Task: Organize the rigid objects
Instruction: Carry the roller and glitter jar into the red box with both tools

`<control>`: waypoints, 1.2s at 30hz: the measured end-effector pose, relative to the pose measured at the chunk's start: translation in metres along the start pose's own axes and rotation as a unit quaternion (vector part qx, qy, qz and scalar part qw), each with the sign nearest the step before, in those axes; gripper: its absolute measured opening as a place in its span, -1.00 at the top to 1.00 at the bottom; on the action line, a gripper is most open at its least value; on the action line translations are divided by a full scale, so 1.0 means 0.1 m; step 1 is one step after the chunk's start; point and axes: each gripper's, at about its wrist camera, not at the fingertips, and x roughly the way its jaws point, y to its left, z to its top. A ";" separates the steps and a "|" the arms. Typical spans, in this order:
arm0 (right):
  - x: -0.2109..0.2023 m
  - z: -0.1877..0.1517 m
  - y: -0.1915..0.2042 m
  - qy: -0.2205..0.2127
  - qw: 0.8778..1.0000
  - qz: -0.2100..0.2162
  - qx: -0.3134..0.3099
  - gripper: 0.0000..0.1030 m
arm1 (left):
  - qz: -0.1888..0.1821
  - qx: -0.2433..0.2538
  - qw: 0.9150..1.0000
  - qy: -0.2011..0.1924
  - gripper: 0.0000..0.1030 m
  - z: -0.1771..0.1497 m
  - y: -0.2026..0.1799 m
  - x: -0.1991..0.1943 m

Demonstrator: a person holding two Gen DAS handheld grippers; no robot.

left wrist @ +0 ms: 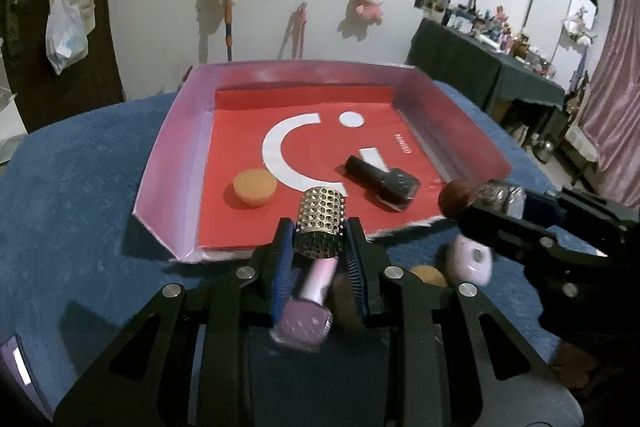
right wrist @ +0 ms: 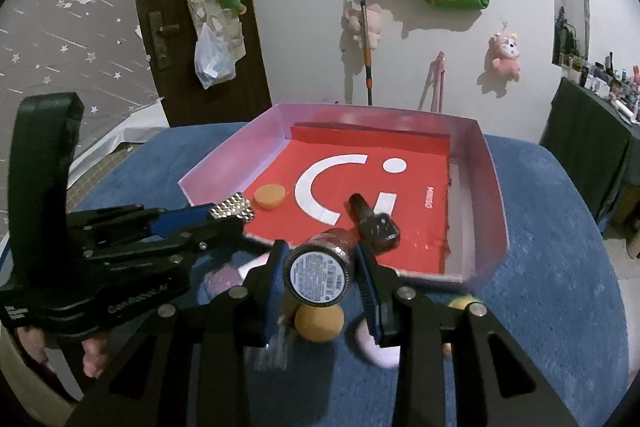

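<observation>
My left tongs clamp the studded bottle, its long axis pointing away toward the near edge of the tray, while my right tongs clamp a jar label-end toward me.

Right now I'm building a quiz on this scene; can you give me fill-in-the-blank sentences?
1. The left gripper is shut on a bottle with a studded ___ cap.
2. The orange disc lies inside the ___.
3. The dark bottle in the tray lies on its ___.

Missing words: gold; tray; side.
</observation>
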 end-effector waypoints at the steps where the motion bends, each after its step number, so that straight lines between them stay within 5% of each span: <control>1: 0.04 0.03 -0.01 0.002 1.000 0.001 0.000 0.30 | 0.003 0.001 1.000 0.006 0.53 0.02 0.01 0.06; 10: 0.52 0.28 -0.06 0.026 1.000 0.007 -0.003 0.30 | -0.001 -0.014 0.999 0.046 0.53 0.17 0.15 0.43; 22: 1.04 0.18 -0.22 0.110 0.994 0.019 0.018 0.30 | 0.012 -0.024 0.995 0.092 0.52 0.16 0.31 0.73; 28: 1.17 0.13 -0.42 0.130 0.990 -0.031 0.035 0.31 | 0.024 -0.042 0.995 0.093 0.52 0.20 0.43 0.80; 36: 1.15 0.08 -0.52 0.132 0.989 -0.048 0.047 0.31 | 0.045 -0.043 0.994 0.093 0.53 0.13 0.48 0.78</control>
